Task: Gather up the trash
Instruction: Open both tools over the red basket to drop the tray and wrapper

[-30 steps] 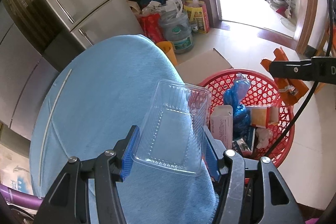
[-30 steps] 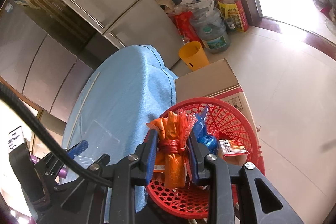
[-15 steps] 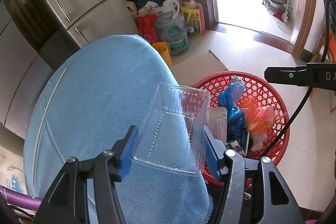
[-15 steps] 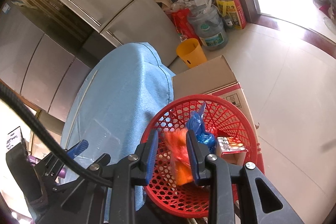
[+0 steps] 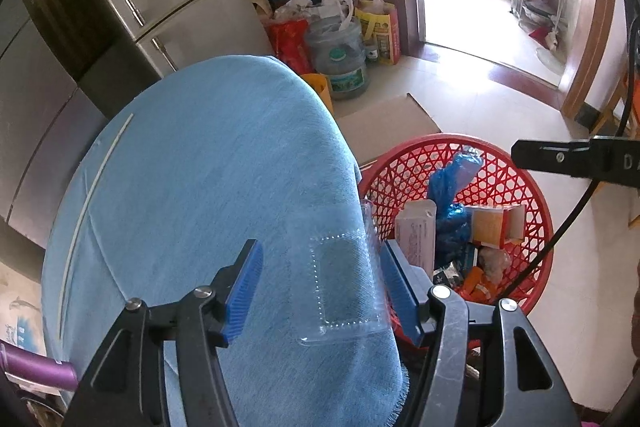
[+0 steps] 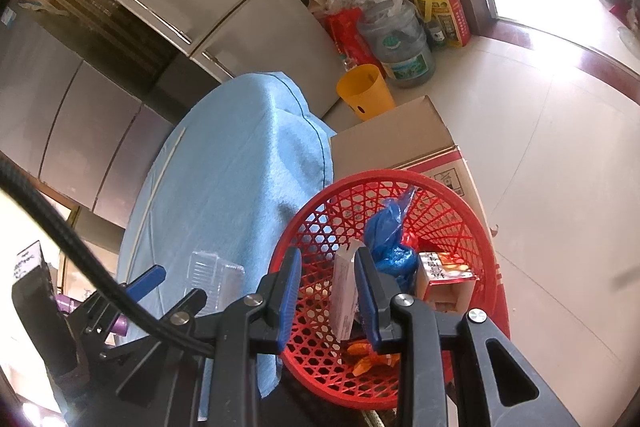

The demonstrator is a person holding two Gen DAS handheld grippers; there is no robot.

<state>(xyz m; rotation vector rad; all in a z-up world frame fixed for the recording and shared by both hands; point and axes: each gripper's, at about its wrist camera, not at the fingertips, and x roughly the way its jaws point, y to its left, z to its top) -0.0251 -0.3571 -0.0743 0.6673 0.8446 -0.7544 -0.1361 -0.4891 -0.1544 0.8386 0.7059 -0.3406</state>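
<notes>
A clear plastic tray (image 5: 344, 283) lies on the blue tablecloth (image 5: 200, 167) between the fingers of my left gripper (image 5: 320, 247). It leans against the right pad, and the left pad stands clear of it. The jaws are opening. In the right wrist view the same tray (image 6: 216, 279) shows at the cloth's edge. My right gripper (image 6: 328, 255) hangs over the red basket (image 6: 384, 175) with a gap between its fingers and nothing in it. An orange wrapper (image 6: 372, 359) lies in the basket below.
The basket (image 5: 440, 139) holds a blue bag (image 5: 448, 187), a white box (image 5: 416, 235) and small cartons. A cardboard box (image 6: 400, 139) stands behind it, with a yellow bin (image 6: 364, 91) and a water jug (image 6: 404, 51) further back. Fridges line the left.
The right gripper let go of the orange wrapper, which fell into the basket. The clear tray slipped down from between the left pads onto the cloth as those jaws widened.
</notes>
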